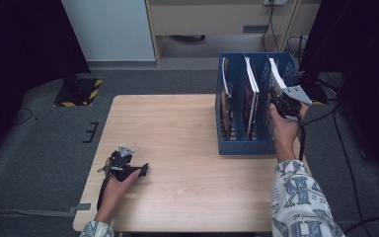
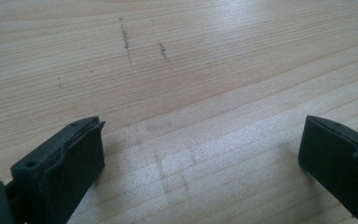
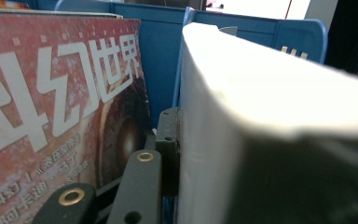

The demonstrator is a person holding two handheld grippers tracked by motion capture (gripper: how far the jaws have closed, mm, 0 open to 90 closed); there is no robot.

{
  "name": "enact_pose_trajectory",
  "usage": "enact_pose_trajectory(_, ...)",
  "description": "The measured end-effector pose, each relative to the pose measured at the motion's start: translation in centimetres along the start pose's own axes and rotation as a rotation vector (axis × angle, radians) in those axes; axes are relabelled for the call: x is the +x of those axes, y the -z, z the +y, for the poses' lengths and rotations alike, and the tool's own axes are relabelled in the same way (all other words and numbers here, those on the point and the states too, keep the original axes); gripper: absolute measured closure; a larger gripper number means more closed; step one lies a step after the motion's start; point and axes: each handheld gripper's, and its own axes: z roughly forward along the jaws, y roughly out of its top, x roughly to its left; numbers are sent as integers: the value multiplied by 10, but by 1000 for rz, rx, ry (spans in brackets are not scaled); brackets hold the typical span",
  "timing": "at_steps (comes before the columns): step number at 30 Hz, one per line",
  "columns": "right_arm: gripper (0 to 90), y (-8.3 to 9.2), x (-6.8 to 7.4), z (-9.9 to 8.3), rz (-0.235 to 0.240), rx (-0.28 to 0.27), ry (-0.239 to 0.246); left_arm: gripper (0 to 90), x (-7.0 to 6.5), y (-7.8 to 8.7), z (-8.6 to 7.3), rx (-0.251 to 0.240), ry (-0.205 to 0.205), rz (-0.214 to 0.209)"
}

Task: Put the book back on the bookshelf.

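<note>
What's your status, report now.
Right gripper clamped on white book in blue rack. Left gripper open, idle on table. Red magazine alongside.

— Where's the high view looking from?
— Above the near edge, facing forward and down over the whole table (image 1: 177, 148).
— And the tool cameras?
— The left one hangs close over bare wood. The right one sits tight against the blue file rack (image 1: 256, 145), which the high view shares.

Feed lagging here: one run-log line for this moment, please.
right gripper: shut on thick white book | blue plastic file rack: right slot | left gripper: open on wooden table
</note>
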Motion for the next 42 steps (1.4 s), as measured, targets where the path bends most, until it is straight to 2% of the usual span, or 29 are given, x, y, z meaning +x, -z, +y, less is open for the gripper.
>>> enact_pose_trajectory(4, 736, -1, -1, 2, -21, 16, 48, 0, 0, 0, 0, 0, 0, -1)
enact_pose_trajectory(10, 736, -2, -4, 2, -35, 16, 65, 0, 0, 0, 0, 0, 0, -2)
enact_pose_trajectory(16, 733, -2, 4, 0, -37, 17, 106, 0, 0, 0, 0, 0, 0, -1)
enact_pose_trajectory(20, 727, -1, 1, -1, -19, 10, 46, 0, 0, 0, 0, 0, 0, 0)
enact_pose_trajectory(27, 666, 1, -3, 1, 19, 0, -24, 0, 0, 0, 0, 0, 0, 0)
enact_pose_trajectory(37, 515, 2, 0, -1, 41, 0, -53, 0, 0, 0, 0, 0, 0, 1)
enact_pose_trajectory(42, 441, 5, -3, 0, 35, 6, -64, 0, 0, 0, 0, 1, 0, 1)
